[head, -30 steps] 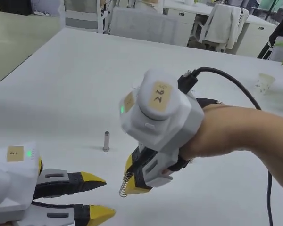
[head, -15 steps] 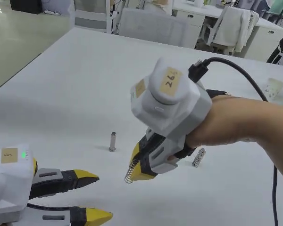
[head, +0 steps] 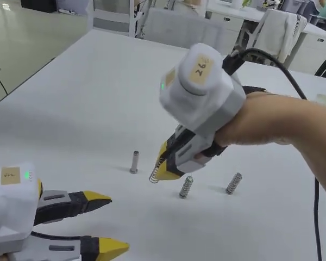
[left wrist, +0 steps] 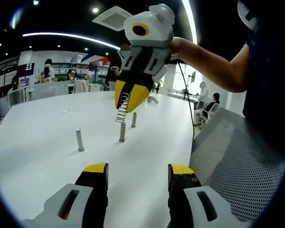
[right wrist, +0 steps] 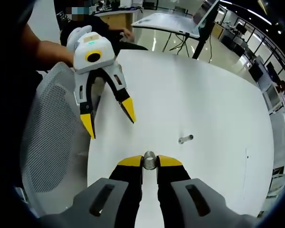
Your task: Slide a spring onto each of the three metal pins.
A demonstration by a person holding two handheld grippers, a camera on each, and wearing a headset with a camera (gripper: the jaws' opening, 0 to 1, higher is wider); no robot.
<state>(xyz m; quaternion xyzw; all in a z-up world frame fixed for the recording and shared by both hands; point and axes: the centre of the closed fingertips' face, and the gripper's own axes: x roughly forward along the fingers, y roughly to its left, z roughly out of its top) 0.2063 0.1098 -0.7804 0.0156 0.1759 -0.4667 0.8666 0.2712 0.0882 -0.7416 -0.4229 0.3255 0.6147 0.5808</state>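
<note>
R gripper (head: 164,172) pinches spring (head: 154,176) nr bare pin (head: 134,162).

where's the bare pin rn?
Head view: the bare pin stands upright on the table, left of centre, just left of the spring clamped in the right gripper.

The white-bodied, yellow-tipped right tool (head: 164,171) angles downward from an outstretched forearm (head: 282,128), jaws pinching a thin metal spring (head: 155,175). The left tool (head: 117,224) sits low, jaws apart.
</note>
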